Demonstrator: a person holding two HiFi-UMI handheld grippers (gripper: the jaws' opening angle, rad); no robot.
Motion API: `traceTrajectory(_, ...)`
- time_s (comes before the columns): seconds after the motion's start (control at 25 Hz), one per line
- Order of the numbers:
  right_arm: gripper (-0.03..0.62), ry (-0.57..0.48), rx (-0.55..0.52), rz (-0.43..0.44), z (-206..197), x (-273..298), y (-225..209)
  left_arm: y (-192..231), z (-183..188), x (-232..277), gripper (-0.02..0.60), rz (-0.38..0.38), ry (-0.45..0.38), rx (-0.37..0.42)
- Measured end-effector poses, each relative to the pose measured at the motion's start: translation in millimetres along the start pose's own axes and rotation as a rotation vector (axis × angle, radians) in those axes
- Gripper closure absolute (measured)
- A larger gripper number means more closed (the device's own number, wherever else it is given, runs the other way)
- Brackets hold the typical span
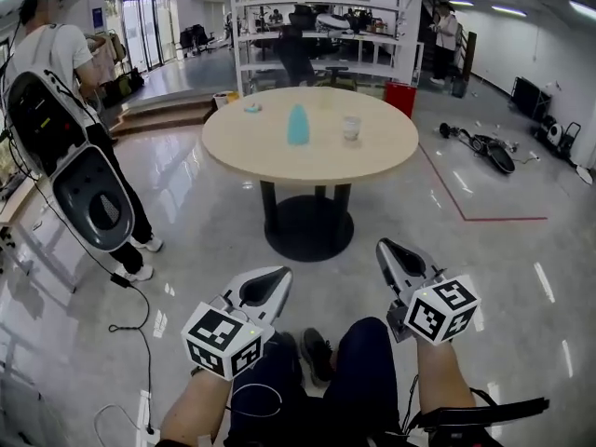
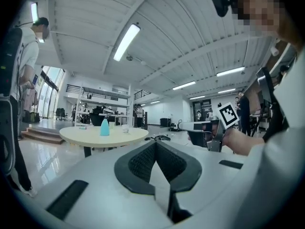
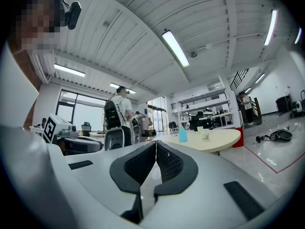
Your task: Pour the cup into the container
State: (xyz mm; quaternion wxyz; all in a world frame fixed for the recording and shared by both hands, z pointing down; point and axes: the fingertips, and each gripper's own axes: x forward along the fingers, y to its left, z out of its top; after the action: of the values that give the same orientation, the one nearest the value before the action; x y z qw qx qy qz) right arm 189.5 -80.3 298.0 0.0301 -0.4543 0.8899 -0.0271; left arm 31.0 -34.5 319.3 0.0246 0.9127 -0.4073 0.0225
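Head view, looking steeply down across a glossy grey floor (image 1: 484, 277) towards a round table with a pale wooden top (image 1: 279, 170) on a black pedestal foot. Near the middle of the top stand the task's two things, close side by side but not touching: a small clear plastic cup (image 1: 351, 128) on the right and a teal, matte, bottle-shaped container (image 1: 298, 125), wide at the base and tapering to a narrow neck, on the left. What the cup holds is too small to tell. A small pale-teal object (image 1: 252, 108) lies near the far left rim.

Both tools are well apart from the table, low in front of the wearer's dark trouser legs. The left gripper (image 1: 270, 282), a smooth grey-white plastic shell with black rubbery, fine-ribbed pads and a black-and-white marker cube at the rear, points level at the table; in its own view (image 2: 156, 144) the pads meet in a closed V with nothing between them. The right gripper (image 1: 393, 252) matches it, and its own view (image 3: 156, 143) shows its pads pressed together too, empty.

They seem closed and aimed forward simply because nothing is within reach; the pour has not begun. The cup, upright on the right-hand side, looks set for the right gripper.

A person with a backpack rig (image 1: 56, 54) stands at far left
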Motion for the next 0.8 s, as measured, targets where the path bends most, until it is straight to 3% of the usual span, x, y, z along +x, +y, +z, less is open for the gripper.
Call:
traceTrajectory(0.48,0.586,0.011,-0.011,-0.038,-3,146,-76,142,14,102,0.580,0.010,-0.022,-0.022)
traceTrajectory(0.8,0.585,0.018,0.000,-0.094,-8,231,-156,217,22,193,0.581,-0.016,-0.020,-0.021)
